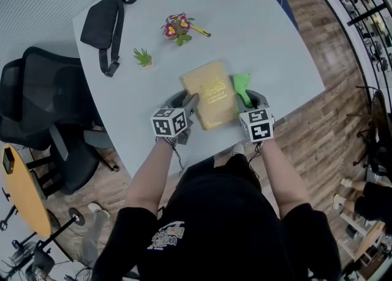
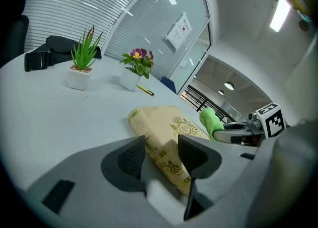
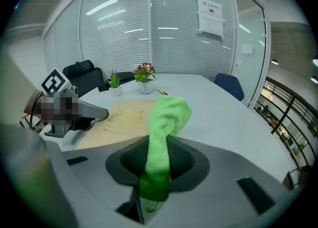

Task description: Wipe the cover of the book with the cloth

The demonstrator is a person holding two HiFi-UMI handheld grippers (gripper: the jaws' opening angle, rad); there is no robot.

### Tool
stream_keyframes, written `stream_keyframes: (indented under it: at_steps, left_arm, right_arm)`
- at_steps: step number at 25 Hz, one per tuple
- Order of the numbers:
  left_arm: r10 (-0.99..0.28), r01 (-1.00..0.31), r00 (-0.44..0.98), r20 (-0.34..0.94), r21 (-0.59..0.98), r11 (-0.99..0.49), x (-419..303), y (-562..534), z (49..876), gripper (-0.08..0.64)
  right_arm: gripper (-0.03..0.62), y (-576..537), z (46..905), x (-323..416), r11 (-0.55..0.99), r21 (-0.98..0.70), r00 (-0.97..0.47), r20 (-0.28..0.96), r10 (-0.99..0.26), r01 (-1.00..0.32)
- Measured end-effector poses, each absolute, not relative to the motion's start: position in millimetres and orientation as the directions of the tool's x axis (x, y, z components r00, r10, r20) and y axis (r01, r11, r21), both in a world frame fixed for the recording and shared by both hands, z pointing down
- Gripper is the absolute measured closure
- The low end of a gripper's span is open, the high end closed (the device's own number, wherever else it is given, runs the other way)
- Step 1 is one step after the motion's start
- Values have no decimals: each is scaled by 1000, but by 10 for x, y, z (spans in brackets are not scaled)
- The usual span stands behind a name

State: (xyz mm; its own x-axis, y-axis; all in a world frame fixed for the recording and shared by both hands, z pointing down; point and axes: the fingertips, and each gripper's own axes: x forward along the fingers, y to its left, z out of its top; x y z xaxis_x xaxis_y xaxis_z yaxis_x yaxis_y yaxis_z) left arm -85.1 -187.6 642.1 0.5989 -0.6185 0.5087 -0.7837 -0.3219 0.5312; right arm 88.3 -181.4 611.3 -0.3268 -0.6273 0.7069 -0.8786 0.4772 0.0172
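A tan book (image 1: 211, 94) with gold print lies flat near the front edge of the pale table (image 1: 257, 22). My left gripper (image 1: 188, 105) sits at the book's left near corner. In the left gripper view that corner of the book (image 2: 164, 127) runs between the parted jaws of the left gripper (image 2: 161, 155), the right jaw over the cover. My right gripper (image 1: 250, 98) is shut on a green cloth (image 1: 241, 86) just right of the book. The cloth (image 3: 166, 117) stands up from the jaws of the right gripper (image 3: 158, 160), beside the book (image 3: 124, 117).
Beyond the book stand a small green plant (image 1: 143, 58) and a potted flower (image 1: 176, 27) with a yellow pen (image 1: 199, 30). A black bag (image 1: 104, 19) lies far left. A black office chair (image 1: 37, 102) is left of the table.
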Motion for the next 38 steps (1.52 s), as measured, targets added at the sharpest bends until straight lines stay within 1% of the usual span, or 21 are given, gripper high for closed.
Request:
stream_keyframes:
  at_steps: [8, 17, 22, 29, 38]
  left_arm:
    - [-623, -786, 596, 506, 525, -325, -842, -1864, 6408, 353]
    - [-625, -788, 594, 507, 523, -324, -856, -1873, 6416, 353]
    - [-625, -788, 594, 507, 524, -324, -859, -1867, 6411, 353]
    - [-625, -787, 595, 506, 524, -325, -862, -1865, 6408, 353]
    - [-628, -787, 594, 503, 524, -325, -867, -1864, 6409, 353]
  right_arm:
    - [494, -1522, 6016, 421, 599, 33, -415, 691, -592, -800]
    - [494, -858, 6085, -363, 772, -49, -571, 703, -424, -634]
    - [494, -675, 6132, -511, 818, -67, -611, 700, -369, -571]
    - [494, -685, 6186, -365, 832, -6, -591, 706, -389, -554]
    - [494, -925, 6177, 157, 757, 11, -535, 700, -472, -654]
